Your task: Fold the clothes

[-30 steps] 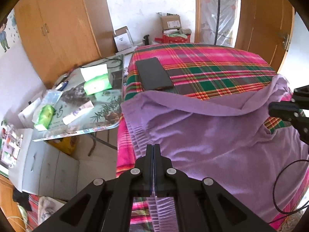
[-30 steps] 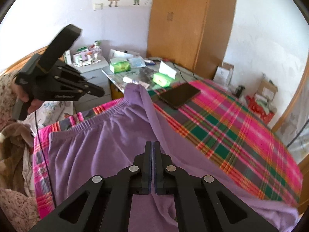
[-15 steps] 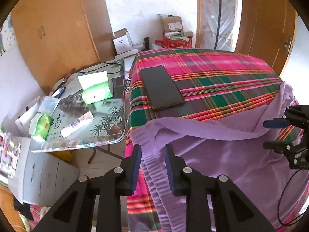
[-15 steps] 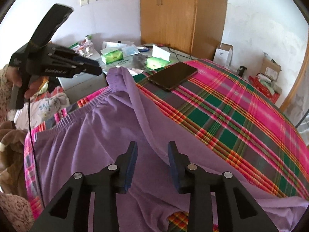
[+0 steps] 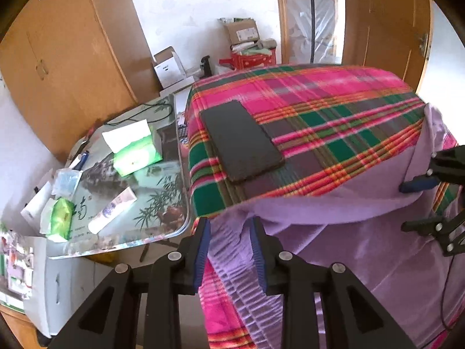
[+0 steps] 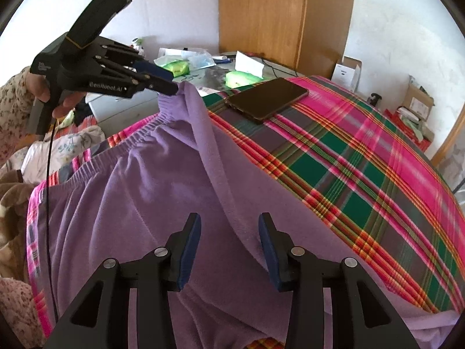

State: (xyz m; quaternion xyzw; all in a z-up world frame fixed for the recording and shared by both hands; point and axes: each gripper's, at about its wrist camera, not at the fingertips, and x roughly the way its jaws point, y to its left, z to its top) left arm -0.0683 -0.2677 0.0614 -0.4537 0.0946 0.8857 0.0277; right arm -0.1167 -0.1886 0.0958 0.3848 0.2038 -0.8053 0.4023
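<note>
Both the left gripper (image 5: 229, 232) and right gripper (image 6: 229, 229) are opening, jaws apart astride the purple trousers (image 6: 139, 203) on the plaid bed (image 6: 363, 174).

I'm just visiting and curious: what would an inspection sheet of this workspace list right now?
Surface: pink-and-green plaid bedspread.
Job's things: purple knit trousers spread out, one edge folded over.
Clutter: black phone on the bedspread; green tissue pack on the glass side table.
Grippers: left hand-held gripper and right hand-held gripper, jaws opening, fabric between them unpressed.
Cables: thin black cable hanging from the left gripper.
Surroundings: wooden wardrobe, cardboard boxes.
</note>
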